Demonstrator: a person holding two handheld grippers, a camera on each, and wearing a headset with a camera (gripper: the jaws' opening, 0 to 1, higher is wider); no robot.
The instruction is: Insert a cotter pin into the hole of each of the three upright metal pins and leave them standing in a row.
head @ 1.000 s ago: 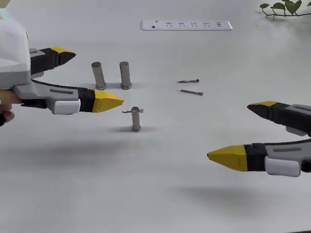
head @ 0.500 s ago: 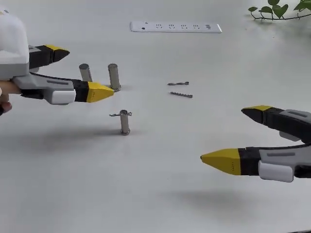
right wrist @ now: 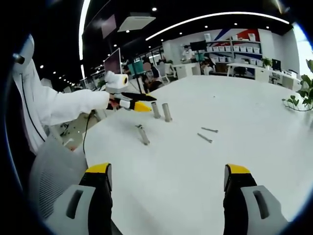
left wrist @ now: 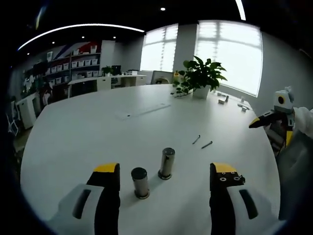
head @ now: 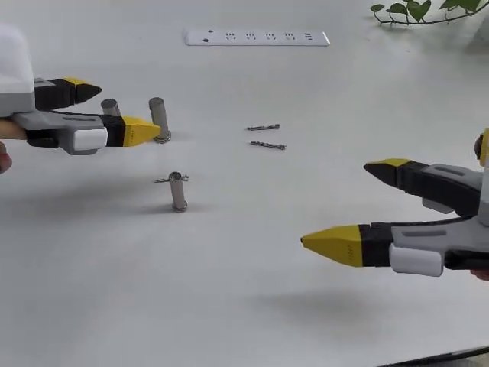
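One white table (head: 252,306) carried everything we logged. Two grippers hung over it, well apart: the left gripper (head: 126,110) spread wide and empty, with two bare metal pins (left wrist: 140,182) upright between its jaws in its own view; the right gripper (head: 336,203) equally wide and empty. One power strip (head: 257,37) lay at the far side. One third pin (head: 178,197) stood nearer, with a cotter pin (head: 170,180) through its top. Two loose cotter pins (head: 263,128) lay between the grippers.
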